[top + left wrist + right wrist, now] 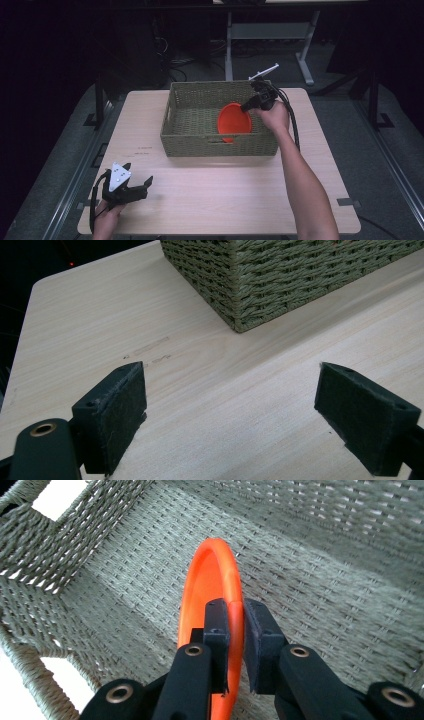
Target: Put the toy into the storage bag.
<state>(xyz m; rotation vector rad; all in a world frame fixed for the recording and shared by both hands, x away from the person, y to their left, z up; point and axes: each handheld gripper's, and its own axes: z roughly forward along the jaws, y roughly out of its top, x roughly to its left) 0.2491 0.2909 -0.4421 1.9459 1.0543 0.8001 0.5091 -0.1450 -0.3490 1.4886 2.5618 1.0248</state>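
An orange plate [234, 122] stands tilted on edge inside the green woven basket [192, 142], toward its right half. My right gripper [248, 105] reaches in over the basket's right rim and is shut on the plate's rim. In the right gripper view the two black pads pinch the orange plate [210, 575] edge-on, with the gripper [236, 625] above the basket floor [310, 595]. My left gripper [139, 186] rests low at the table's front left corner, open, nothing between its fingers. In the left gripper view the gripper [230, 405] stands wide apart over bare wood, the basket's corner [260, 285] ahead.
The light wooden table [220, 195] has wide bare room in front of the basket. Black cables trail from the right gripper over the basket's right side. Table legs and dark floor lie beyond the far edge.
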